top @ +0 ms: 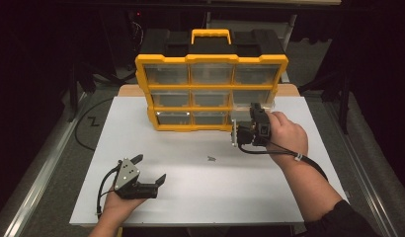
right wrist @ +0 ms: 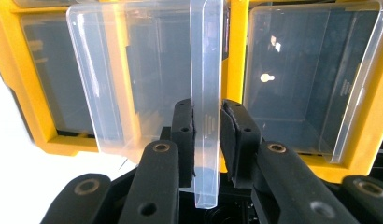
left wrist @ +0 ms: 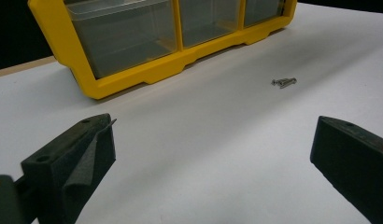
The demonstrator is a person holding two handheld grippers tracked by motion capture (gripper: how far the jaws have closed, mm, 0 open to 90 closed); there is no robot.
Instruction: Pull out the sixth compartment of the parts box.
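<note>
The right hand (top: pixel 288 134) reaches up to the front of the yellow box (top: pixel 211 94) of little drawers, at about 2 o'clock from the middle of the white table (top: pixel 200 187). Its wrist bends in toward the box. The right gripper (top: pixel 240 129) points at the bottom row of the box. Its two black jaws are pressed onto the front lip of a clear drawer (right wrist: pixel 147 79), pinching it.

The left hand (top: pixel 116 205) rests low on the table at about 7 o'clock, palm up under the left gripper (top: pixel 150 170). Its jaws are spread wide apart with nothing between them, and they point toward 2 o'clock.

The right gripper view shows the pinch up close: the thin clear lip (right wrist: pixel 206 107) stands between the two pads. The drawer sticks out a bit from the yellow frame, and the drawer beside it sits in its hole.

The left gripper view shows tiny screws (left wrist: pixel 284 82) lying on the table, apart from the box. In the high view they are just a small dark speck (top: pixel 211 158) near the middle.
</note>
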